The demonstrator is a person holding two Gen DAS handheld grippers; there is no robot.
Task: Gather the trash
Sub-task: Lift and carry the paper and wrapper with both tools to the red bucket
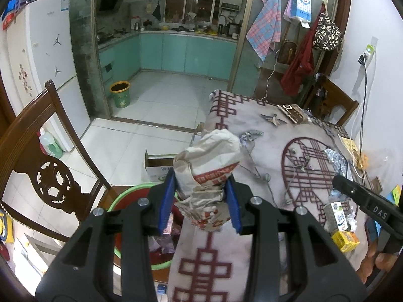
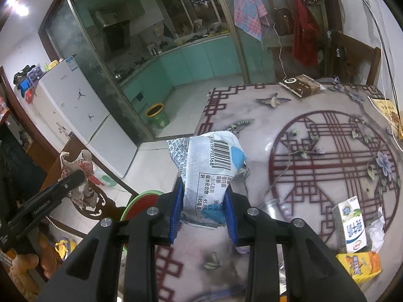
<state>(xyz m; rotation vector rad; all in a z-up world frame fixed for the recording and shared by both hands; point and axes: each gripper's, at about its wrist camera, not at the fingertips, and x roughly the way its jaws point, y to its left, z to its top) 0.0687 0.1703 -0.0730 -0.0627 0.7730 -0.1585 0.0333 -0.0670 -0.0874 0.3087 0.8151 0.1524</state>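
Note:
My left gripper (image 1: 200,196) is shut on a crumpled paper bag (image 1: 210,166) with red print, held over the table's left edge, above a green-rimmed red basin (image 1: 121,201) on the chair seat. My right gripper (image 2: 204,211) is shut on a silver-blue snack wrapper (image 2: 209,166) with a barcode, held above the table's near left part. The basin's rim also shows in the right wrist view (image 2: 131,203). The left gripper with its bag shows in the right wrist view (image 2: 75,176), and the right gripper's arm shows in the left wrist view (image 1: 362,198).
On the patterned table (image 2: 314,115) lie a milk carton (image 2: 350,224), a yellow box (image 2: 360,264), crumpled tissue (image 2: 377,229) and a brown packet (image 2: 299,85). A wooden chair (image 1: 42,166) stands at the left. A green bin (image 1: 121,93) stands on the kitchen floor.

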